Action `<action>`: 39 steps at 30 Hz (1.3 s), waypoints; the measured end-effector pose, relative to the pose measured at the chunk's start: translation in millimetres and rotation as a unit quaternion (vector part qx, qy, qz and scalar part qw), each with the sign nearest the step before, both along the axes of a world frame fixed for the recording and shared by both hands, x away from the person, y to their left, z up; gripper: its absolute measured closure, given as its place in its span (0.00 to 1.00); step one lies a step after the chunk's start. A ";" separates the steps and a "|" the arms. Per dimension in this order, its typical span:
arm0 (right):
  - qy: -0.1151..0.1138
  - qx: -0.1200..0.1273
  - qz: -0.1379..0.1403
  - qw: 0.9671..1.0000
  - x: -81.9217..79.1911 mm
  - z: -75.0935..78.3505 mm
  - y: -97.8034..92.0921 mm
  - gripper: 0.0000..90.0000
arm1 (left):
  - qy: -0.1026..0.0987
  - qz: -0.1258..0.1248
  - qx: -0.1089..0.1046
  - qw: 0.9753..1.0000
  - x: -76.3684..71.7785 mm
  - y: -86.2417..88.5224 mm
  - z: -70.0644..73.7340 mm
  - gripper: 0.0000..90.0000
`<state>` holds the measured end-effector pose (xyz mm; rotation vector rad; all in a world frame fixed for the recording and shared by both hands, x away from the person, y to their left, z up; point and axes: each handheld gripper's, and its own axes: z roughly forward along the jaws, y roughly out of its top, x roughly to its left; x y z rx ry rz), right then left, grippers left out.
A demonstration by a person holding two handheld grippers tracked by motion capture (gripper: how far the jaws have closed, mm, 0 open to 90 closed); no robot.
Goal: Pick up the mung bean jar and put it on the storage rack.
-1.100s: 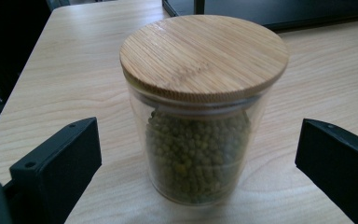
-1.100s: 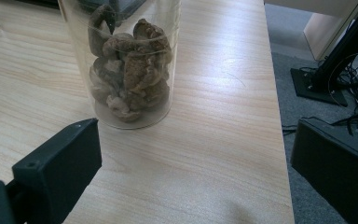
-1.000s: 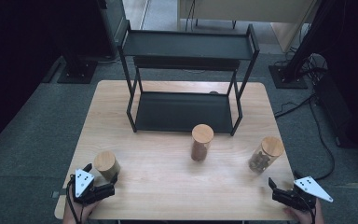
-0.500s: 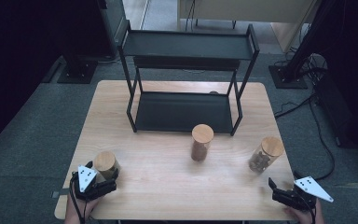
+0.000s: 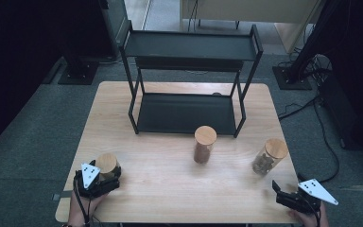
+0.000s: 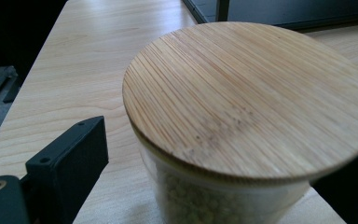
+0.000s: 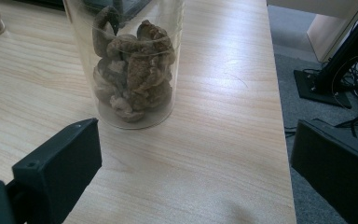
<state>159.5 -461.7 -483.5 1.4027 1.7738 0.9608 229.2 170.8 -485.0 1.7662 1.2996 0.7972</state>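
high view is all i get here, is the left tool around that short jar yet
Observer: Yes. In the left gripper view the short jar stands between the open jaws of the left tool, with a gap at the one jaw face that shows.
Operator: whats in it
Observer: Small pale green grains, seen through the glass below the bamboo lid.
Operator: and the right tool
Observer: The right tool is open and set back from the jar of brown dried pieces, which stands ahead of the jaws and to the left of the middle between them.
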 end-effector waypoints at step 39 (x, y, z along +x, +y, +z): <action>0.003 -0.005 -0.002 1.000 0.3 -0.2 1.1 0.02 | 0.007 -0.015 -0.006 1.000 13.2 -15.6 3.3 0.28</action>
